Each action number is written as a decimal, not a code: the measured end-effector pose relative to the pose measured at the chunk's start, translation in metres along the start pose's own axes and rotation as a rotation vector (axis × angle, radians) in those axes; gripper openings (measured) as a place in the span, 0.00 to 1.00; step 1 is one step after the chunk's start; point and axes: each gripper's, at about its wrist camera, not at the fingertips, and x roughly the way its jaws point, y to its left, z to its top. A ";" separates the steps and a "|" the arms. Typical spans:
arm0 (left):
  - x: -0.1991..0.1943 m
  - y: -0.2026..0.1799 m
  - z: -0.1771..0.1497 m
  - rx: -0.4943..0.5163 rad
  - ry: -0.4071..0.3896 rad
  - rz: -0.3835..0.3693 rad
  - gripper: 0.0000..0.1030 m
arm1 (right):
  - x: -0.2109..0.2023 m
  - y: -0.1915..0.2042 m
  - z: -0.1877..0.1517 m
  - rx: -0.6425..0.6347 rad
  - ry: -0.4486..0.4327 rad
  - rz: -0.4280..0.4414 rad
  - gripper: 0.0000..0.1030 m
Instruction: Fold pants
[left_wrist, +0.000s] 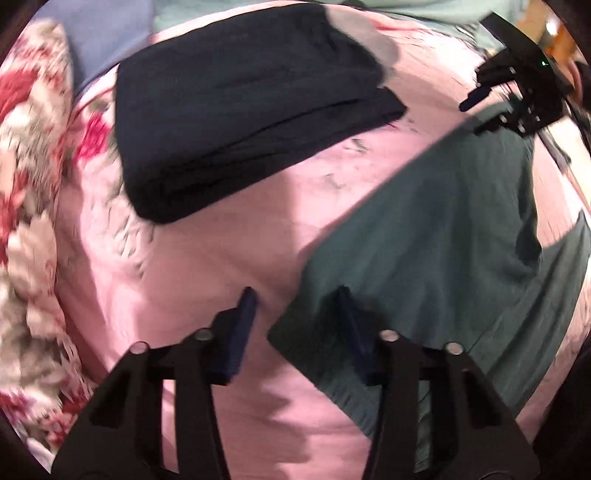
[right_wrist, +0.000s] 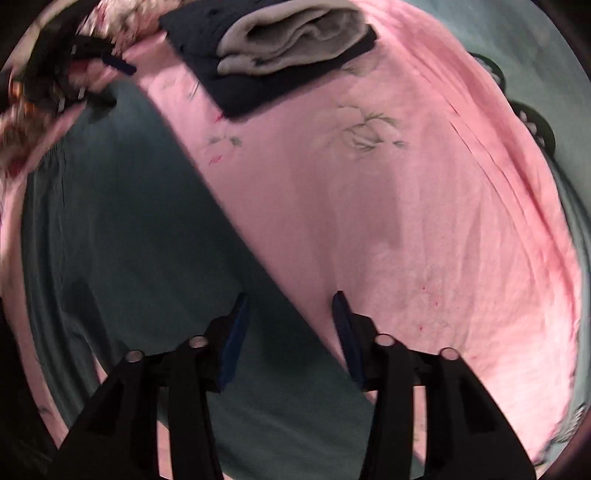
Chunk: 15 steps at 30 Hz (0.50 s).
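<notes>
the green pants lie flat on the pink sheet. left gripper and right gripper both straddle an edge, jaws apart, nothing clamped. closing now may pinch the sheet too.

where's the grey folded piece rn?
The grey folded garment sits on the dark navy folded stack at the top of the right wrist view, on the pink bedsheet.
</notes>
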 end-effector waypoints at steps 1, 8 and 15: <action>0.001 -0.005 0.002 0.036 0.006 0.013 0.32 | 0.001 0.005 0.000 -0.030 0.015 -0.004 0.16; -0.011 -0.016 0.010 0.098 -0.013 0.038 0.13 | -0.008 0.027 -0.001 -0.034 0.026 -0.043 0.02; -0.067 -0.034 -0.004 0.116 -0.104 0.100 0.13 | -0.079 0.070 -0.031 -0.028 -0.089 -0.072 0.02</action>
